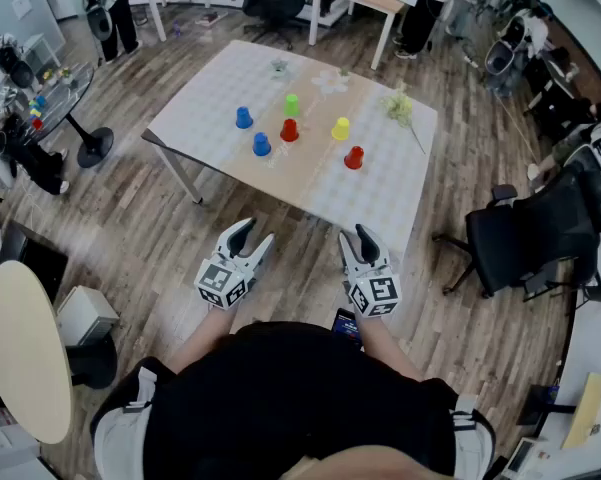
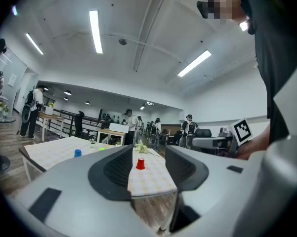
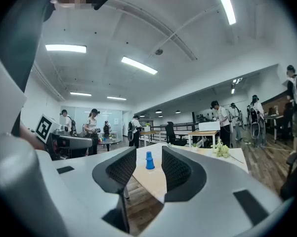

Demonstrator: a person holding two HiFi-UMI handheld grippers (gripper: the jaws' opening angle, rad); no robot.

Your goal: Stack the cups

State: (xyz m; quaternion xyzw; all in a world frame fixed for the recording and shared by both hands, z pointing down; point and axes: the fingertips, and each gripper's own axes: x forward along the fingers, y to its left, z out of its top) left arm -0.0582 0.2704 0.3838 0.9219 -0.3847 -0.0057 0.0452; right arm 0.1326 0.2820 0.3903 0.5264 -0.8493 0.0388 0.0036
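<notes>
Several small cups stand upside down on the white checked table (image 1: 200, 98): two blue cups (image 1: 243, 118) (image 1: 262, 144), a green cup (image 1: 291, 105), a yellow cup (image 1: 340, 128) and two red cups (image 1: 289, 130) (image 1: 354, 157). My left gripper (image 1: 255, 231) and right gripper (image 1: 355, 233) hover over the wooden floor, short of the table's near edge, both open and empty. In the left gripper view a distant red cup (image 2: 140, 164) shows between the open jaws. In the right gripper view, both blue cups (image 3: 149, 162) line up between that gripper's open jaws.
Sprigs of flowers (image 1: 400, 105) lie on the table's far right part. A black office chair (image 1: 525, 233) stands to the right and a round pale table (image 1: 25, 348) at the left. Other people, desks and chairs fill the room behind.
</notes>
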